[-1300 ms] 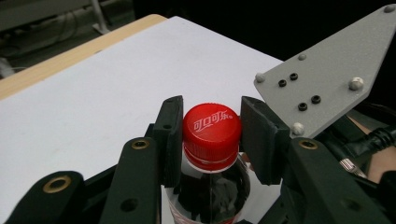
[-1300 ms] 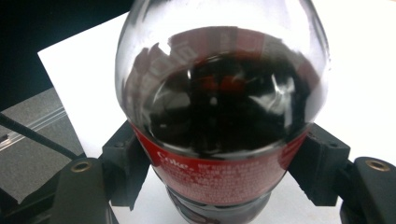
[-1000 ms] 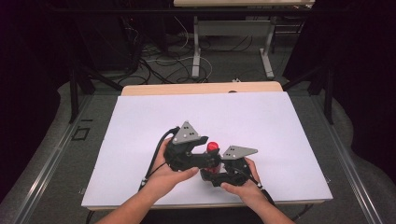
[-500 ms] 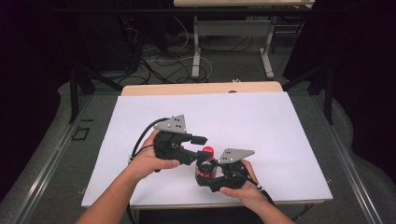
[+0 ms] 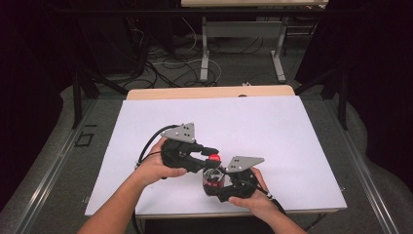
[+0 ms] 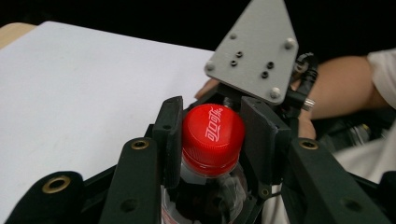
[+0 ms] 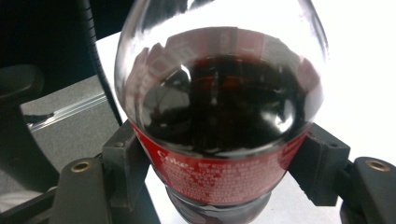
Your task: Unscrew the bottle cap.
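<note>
A small cola bottle (image 5: 212,178) with a red cap (image 5: 214,157) stands near the front edge of the white table top (image 5: 272,131). My right gripper (image 5: 214,185) is shut on the bottle's body; in the right gripper view its pads (image 7: 125,163) press the red label on both sides of the bottle (image 7: 219,116). My left gripper (image 5: 213,155) reaches in from the left. Its jaws have just been closing, and in the left gripper view the left gripper (image 6: 212,140) now clamps the cap (image 6: 212,133) between its pads (image 6: 172,140).
Both of the person's forearms come in from the bottom edge. The table's front edge (image 5: 219,213) lies just below the hands. Behind the table, cables (image 5: 160,68) and desk legs (image 5: 204,53) sit on the dark floor.
The left hand and its gripper have shifted a little to the left, and its jaws now sit on the red cap. The right gripper and the bottle have stayed put.
</note>
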Action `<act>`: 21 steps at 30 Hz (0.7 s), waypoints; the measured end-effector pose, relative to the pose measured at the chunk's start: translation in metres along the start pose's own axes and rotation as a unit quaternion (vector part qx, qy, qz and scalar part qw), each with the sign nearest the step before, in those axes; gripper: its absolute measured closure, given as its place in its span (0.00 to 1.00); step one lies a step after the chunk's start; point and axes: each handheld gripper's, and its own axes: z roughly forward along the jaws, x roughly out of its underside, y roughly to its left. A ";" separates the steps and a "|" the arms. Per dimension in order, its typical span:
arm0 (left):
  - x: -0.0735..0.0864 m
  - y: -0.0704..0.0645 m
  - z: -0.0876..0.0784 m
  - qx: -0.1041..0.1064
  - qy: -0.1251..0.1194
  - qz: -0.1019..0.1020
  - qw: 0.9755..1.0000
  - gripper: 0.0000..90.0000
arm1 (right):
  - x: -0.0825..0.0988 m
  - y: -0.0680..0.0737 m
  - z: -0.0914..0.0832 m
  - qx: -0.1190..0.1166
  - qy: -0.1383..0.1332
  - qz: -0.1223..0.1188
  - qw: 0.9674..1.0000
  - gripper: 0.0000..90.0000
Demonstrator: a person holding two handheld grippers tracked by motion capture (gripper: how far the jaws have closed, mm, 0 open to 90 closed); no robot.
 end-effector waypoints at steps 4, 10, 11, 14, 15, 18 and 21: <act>-0.001 -0.010 0.008 -0.066 -0.010 -0.042 0.997 0.68 | 0.000 -0.003 -0.001 0.021 0.001 0.012 1.000 0.32; -0.002 -0.031 0.023 -0.180 -0.033 -0.089 0.979 0.68 | 0.002 -0.006 -0.002 0.067 0.005 0.026 0.997 0.32; -0.002 -0.034 0.025 -0.198 -0.035 -0.096 0.975 0.68 | 0.002 -0.006 -0.002 0.068 0.005 0.030 0.997 0.32; -0.003 -0.045 0.033 -0.241 -0.042 -0.110 0.964 0.68 | 0.002 -0.006 -0.002 0.072 0.006 0.035 0.997 0.32; -0.004 -0.048 0.034 -0.251 -0.040 -0.110 0.961 0.68 | 0.002 -0.006 -0.002 0.072 0.006 0.035 0.997 0.32; -0.005 -0.056 0.040 -0.278 -0.044 -0.111 0.953 0.68 | 0.002 -0.006 -0.002 0.069 0.011 0.036 0.997 0.32; -0.006 -0.057 0.043 -0.283 -0.046 -0.109 0.952 0.68 | 0.002 -0.007 -0.002 0.068 0.003 0.038 0.997 0.32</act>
